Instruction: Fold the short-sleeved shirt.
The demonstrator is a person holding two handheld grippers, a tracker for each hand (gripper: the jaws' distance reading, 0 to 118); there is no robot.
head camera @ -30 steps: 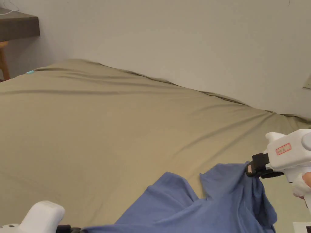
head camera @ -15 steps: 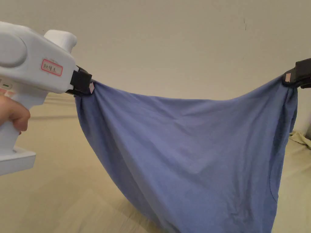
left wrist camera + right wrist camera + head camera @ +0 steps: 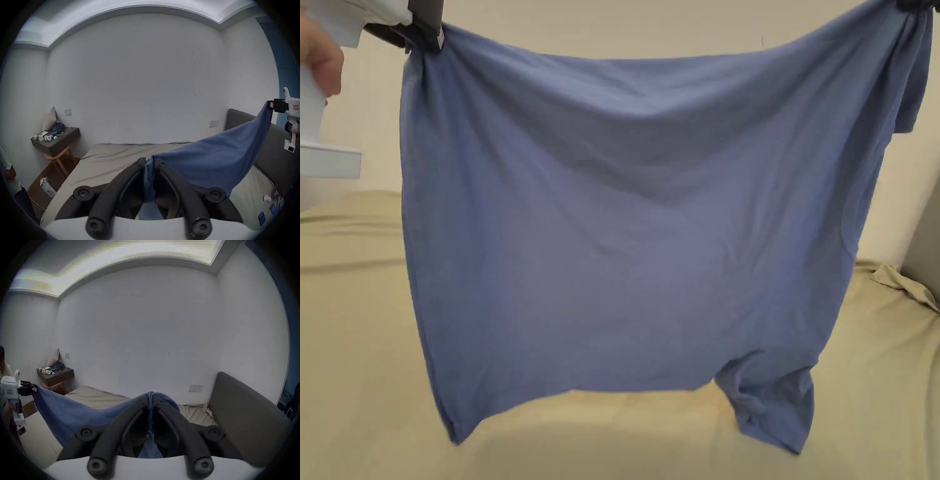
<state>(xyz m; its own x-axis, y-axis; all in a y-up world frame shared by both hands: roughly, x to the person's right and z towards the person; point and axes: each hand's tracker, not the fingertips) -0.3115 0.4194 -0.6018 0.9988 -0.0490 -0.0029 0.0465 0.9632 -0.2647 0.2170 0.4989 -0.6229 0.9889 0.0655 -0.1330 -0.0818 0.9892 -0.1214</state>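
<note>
A blue short-sleeved shirt (image 3: pixel 625 237) hangs spread in the air above the bed, held by two corners of its top edge. My left gripper (image 3: pixel 428 31) is shut on the upper left corner; in the left gripper view its jaws pinch blue cloth (image 3: pixel 150 164). My right gripper (image 3: pixel 915 5) is shut on the upper right corner at the frame's top edge, and the right gripper view has cloth (image 3: pixel 151 396) between its jaws. One sleeve (image 3: pixel 772 406) dangles at the lower right, just over the sheet. The shirt sags between the grippers.
The bed (image 3: pixel 356 350) with an olive sheet lies below. A grey headboard (image 3: pixel 243 410) stands at the right, a wall behind. A bedside shelf (image 3: pixel 56 139) with small items and a stool are at the far left. Small objects (image 3: pixel 267 207) lie near the headboard. A person (image 3: pixel 9 172) stands at left.
Both grippers rose with the shirt, lifting it from a heap on the bed until it hangs almost free. The grippers moved apart and the cloth spread wide.
</note>
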